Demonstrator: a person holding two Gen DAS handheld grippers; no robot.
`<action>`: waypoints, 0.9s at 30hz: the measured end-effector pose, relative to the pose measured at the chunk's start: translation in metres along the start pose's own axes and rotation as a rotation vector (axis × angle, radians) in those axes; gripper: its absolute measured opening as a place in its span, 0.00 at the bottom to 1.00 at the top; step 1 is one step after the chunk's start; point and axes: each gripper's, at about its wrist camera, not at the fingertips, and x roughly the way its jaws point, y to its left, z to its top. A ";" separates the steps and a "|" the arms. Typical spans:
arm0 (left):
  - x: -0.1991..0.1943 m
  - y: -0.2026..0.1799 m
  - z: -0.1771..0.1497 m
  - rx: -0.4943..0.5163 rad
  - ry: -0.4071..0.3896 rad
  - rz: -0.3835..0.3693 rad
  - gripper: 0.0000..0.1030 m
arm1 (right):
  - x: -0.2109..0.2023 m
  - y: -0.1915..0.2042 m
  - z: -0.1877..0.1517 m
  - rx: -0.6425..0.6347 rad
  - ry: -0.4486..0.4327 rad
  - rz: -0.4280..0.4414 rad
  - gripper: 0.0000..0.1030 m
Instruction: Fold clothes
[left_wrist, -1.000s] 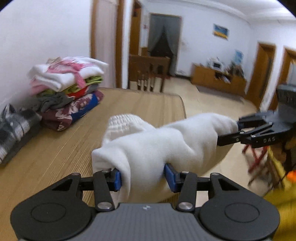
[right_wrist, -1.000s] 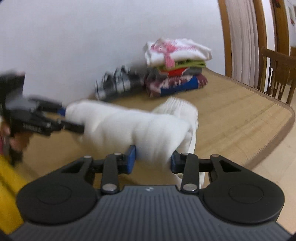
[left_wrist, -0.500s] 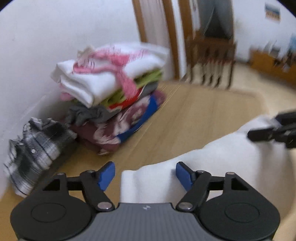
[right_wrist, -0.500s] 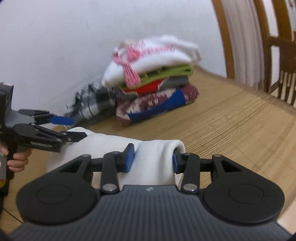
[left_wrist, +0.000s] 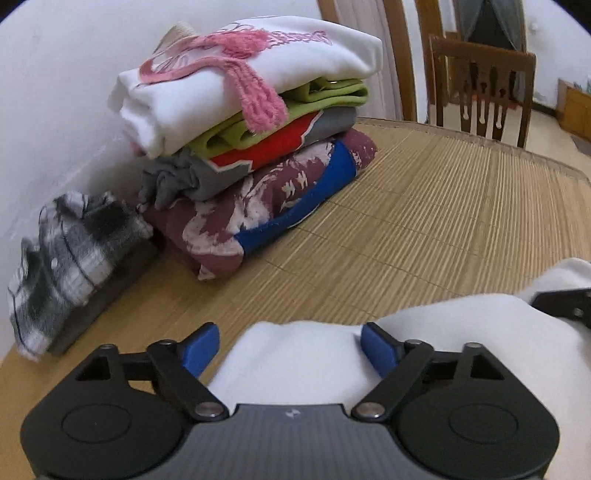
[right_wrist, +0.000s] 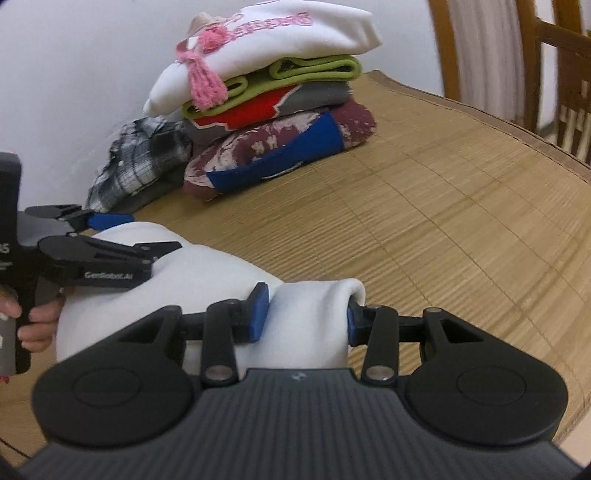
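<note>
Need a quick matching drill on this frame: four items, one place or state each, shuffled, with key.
Items:
1. left gripper
2. right gripper
3. plaid shirt
4. pink-trimmed white top

States or places:
A. on top of the folded stack
B. crumpled by the wall, left of the stack
C. clamped on the white garment
D. jaws just opened wide, pads clear of the cloth lying between them

Pairs: 1-D, 2-C, 3-B, 4-A
</note>
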 end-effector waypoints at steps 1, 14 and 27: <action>0.005 -0.001 0.004 0.016 0.005 -0.008 0.92 | -0.004 0.003 -0.003 0.007 0.003 -0.018 0.42; -0.104 0.035 -0.010 -0.139 -0.027 0.039 0.90 | -0.038 0.024 -0.002 -0.109 0.025 -0.016 0.42; -0.105 0.027 -0.155 -0.652 0.226 -0.369 0.86 | -0.045 0.010 0.044 -0.119 0.197 0.229 0.44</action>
